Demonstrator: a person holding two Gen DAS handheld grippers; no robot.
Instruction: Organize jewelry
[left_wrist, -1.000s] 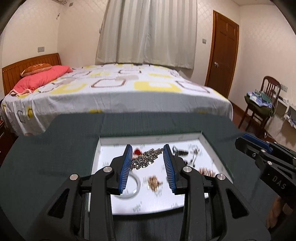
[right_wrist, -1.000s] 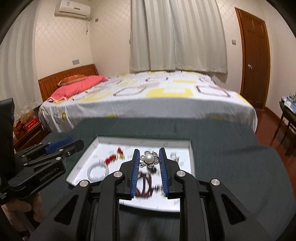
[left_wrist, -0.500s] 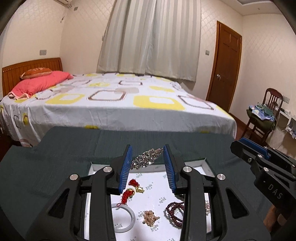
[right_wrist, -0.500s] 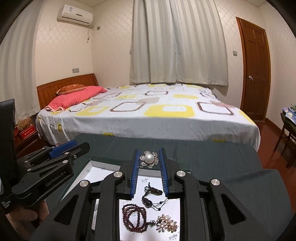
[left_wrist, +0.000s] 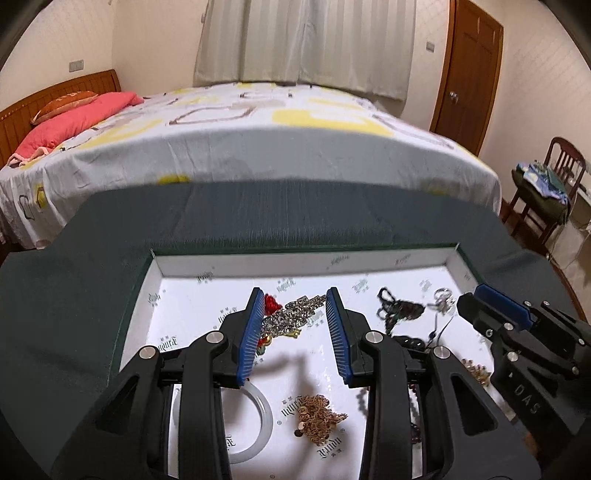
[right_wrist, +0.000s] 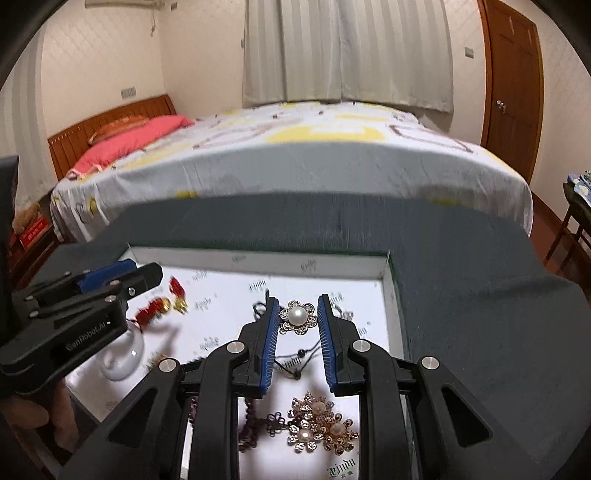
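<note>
Right tongs (right_wrist: 295, 321) are clamping a silver pearl-flower brooch (right_wrist: 297, 316) — left tongs (left_wrist: 295, 314) are pinching a sparkly rhinestone strip (left_wrist: 290, 318), which only the left view is showing.

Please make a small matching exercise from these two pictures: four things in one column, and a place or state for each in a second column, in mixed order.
1. silver pearl flower brooch
2. long rhinestone hair clip
3. white bangle ring
4. pink pillow

a. lying in the white tray
b. between the left gripper pads
c. on the bed
d. between the right gripper pads

Pairs: 1-d, 2-b, 3-a, 4-c
</note>
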